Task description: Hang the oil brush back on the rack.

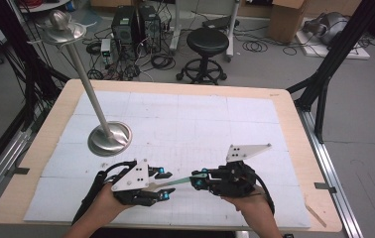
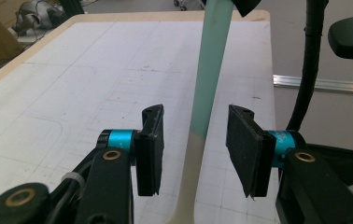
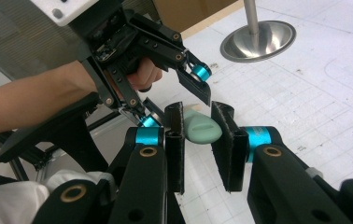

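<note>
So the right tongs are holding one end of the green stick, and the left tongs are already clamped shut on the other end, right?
Not quite. The right tongs do hold the green stick, but the left tongs are open around it. The left gripper view shows a gap on both sides of the stick.

On the tabletop (image 1: 284,129) I count one metal stand (image 1: 108,138) and one mint-green spatula (image 1: 173,183). There are two grippers — the left gripper (image 1: 164,185) and the right gripper (image 1: 196,180) — and two hands. Behind, on the floor — one black stool (image 1: 207,42), two computer towers (image 1: 136,27).
</note>
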A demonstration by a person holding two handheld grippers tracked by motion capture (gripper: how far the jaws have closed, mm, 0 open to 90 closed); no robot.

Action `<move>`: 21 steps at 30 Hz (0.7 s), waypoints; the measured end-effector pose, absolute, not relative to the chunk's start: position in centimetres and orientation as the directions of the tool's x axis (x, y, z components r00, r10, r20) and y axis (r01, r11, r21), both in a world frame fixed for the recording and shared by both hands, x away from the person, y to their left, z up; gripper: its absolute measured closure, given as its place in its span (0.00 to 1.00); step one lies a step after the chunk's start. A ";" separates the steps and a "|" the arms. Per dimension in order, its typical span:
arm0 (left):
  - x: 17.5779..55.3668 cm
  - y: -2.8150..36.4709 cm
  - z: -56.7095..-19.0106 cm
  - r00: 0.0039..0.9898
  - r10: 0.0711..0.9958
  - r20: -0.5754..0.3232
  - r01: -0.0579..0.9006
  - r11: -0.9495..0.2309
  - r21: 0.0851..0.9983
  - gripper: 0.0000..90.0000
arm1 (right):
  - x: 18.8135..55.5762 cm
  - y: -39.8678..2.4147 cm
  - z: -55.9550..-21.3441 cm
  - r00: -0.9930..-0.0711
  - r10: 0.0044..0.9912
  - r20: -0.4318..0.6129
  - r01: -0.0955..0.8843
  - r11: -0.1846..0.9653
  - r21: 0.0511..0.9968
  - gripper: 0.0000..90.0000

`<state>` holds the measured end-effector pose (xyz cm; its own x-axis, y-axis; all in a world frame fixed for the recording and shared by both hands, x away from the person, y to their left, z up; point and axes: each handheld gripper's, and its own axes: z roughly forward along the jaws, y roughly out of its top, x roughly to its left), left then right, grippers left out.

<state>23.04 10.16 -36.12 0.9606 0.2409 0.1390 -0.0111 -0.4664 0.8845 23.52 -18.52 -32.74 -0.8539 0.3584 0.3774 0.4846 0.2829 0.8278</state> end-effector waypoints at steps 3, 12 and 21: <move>23.0 10.1 -36.2 0.959 0.242 0.145 -0.012 -0.477 0.879 0.64 | 23.7 -18.3 -33.0 -0.849 0.359 0.387 0.495 0.285 0.821 0.84; 23.0 9.9 -36.9 0.960 0.244 0.137 0.002 -0.496 0.868 0.78 | 23.7 -18.0 -32.6 -0.851 0.350 0.391 0.493 0.277 0.825 0.84; 22.9 9.7 -37.4 0.970 0.218 0.107 0.010 -0.478 0.879 0.91 | 23.8 -17.9 -32.5 -0.851 0.351 0.390 0.492 0.271 0.827 0.83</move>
